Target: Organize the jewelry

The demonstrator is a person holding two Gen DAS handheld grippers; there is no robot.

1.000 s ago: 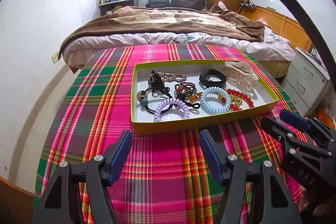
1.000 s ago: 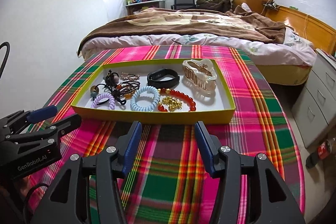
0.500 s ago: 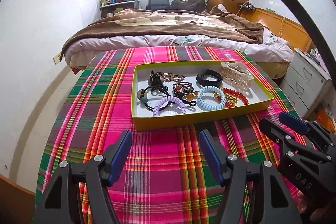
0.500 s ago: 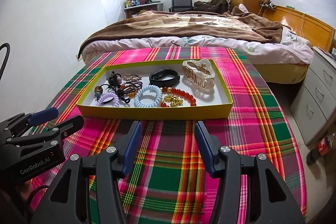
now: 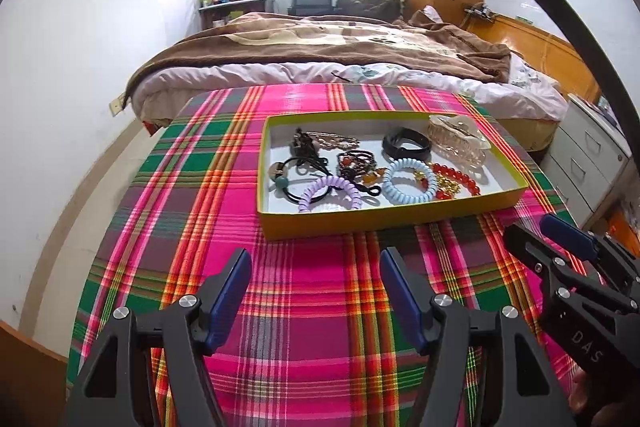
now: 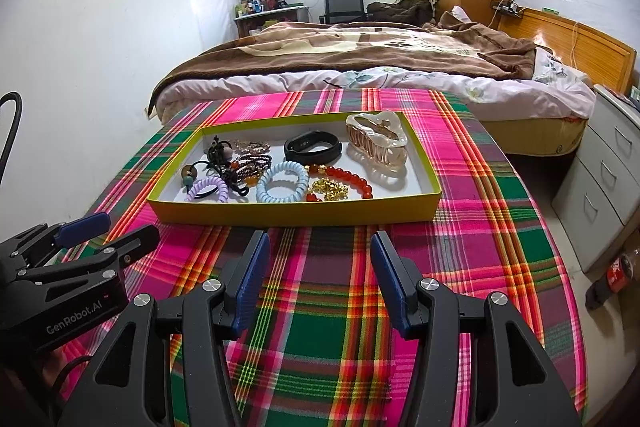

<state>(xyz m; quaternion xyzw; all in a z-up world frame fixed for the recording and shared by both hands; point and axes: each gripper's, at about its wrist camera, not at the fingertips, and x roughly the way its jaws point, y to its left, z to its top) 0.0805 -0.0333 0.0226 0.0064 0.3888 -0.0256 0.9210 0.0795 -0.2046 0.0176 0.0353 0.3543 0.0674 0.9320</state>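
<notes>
My left gripper (image 5: pixel 316 291) sits low at the bottom centre of its frame, blue-padded fingers (image 5: pixel 230 291) spread wide, nothing between them, hovering over the plaid tablecloth (image 5: pixel 192 211) short of the tray. My right gripper (image 6: pixel 316 271) reads the same in its own view: jaws wide apart, empty, touching nothing, just short of the near wall of the yellow tray (image 6: pixel 296 215). Each gripper shows in the other's frame, at lower right of the left view and lower left of the right view. The tray lies mid-frame on the cloth and holds all the jewelry: lilac coil hair tie (image 6: pixel 208 187) at near left, pale blue coil hair tie (image 6: pixel 282 187) beside it, red bead bracelet (image 6: pixel 346 181), black band (image 6: pixel 314 147) behind, clear claw clip (image 6: pixel 376 141) at far right. A bed (image 6: pixel 360 55) fills the upper frame.
</notes>
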